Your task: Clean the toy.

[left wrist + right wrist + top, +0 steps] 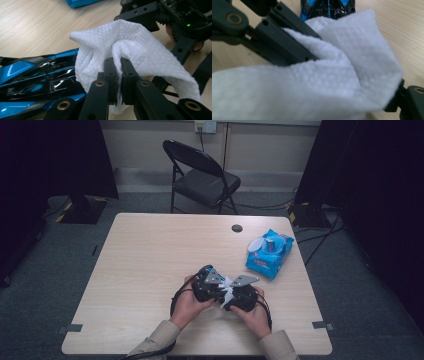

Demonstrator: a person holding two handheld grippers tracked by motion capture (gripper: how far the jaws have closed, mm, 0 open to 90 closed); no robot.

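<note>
While the left gripper (pixel 118 75) pinches a fold of the white wipe (pixel 140 47) at the table's near middle (blue toy car (pixel 37 82) beside it), the right gripper (pixel 239 296) sits alongside, jaws wide; whether they hold anything I cannot tell.

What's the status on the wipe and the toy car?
Left gripper shut on white wipe. Right gripper's fingers hidden behind wipe. Blue-black toy car beside wipe. Nothing in the way.
</note>
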